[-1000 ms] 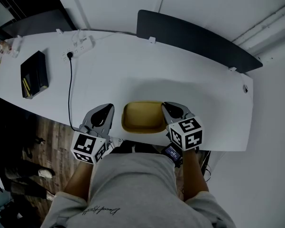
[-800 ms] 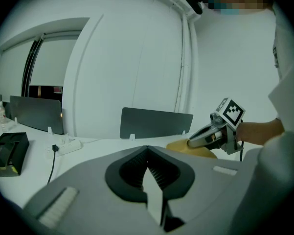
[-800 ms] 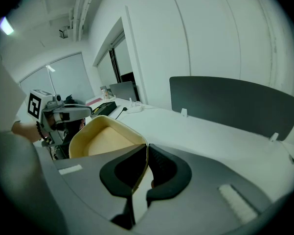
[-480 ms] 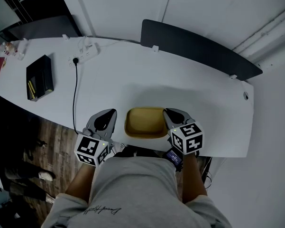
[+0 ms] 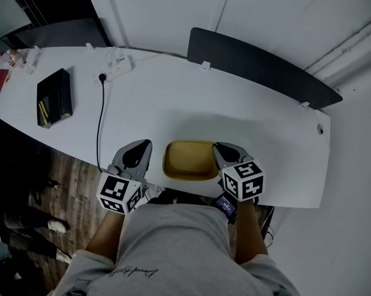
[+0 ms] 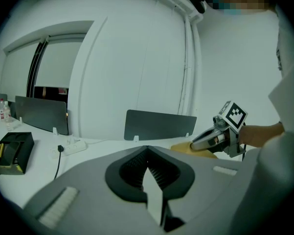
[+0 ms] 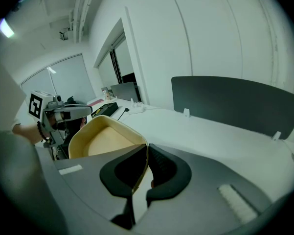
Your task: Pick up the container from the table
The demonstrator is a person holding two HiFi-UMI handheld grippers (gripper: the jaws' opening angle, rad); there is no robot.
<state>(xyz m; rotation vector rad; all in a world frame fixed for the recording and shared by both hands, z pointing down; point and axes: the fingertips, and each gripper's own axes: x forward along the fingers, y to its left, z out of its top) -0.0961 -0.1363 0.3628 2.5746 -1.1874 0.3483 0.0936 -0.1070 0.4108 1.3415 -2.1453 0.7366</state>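
Observation:
A shallow yellow container (image 5: 188,160) sits at the front edge of the white table (image 5: 265,128), between the two grippers. My right gripper (image 5: 225,151) is shut on its right rim. In the right gripper view the thin yellow rim (image 7: 139,173) runs between the dark pads of that gripper (image 7: 147,148), and the container (image 7: 105,141) stretches away to the left. My left gripper (image 5: 140,149) hovers just left of the container, jaws shut with nothing in them. From the left gripper (image 6: 147,151) the container (image 6: 186,146) shows off to the right, beside the right gripper (image 6: 205,141).
A black box (image 5: 54,97) holding pens lies at the far left of the table. A white power strip (image 5: 114,66) stands near the back edge, its black cable (image 5: 99,122) running over the front edge. A dark divider panel (image 5: 259,66) stands behind. Wooden floor lies lower left.
The head view has shifted a little, so the table sits slightly lower and further right in the picture. Both grippers and the container keep their places relative to each other.

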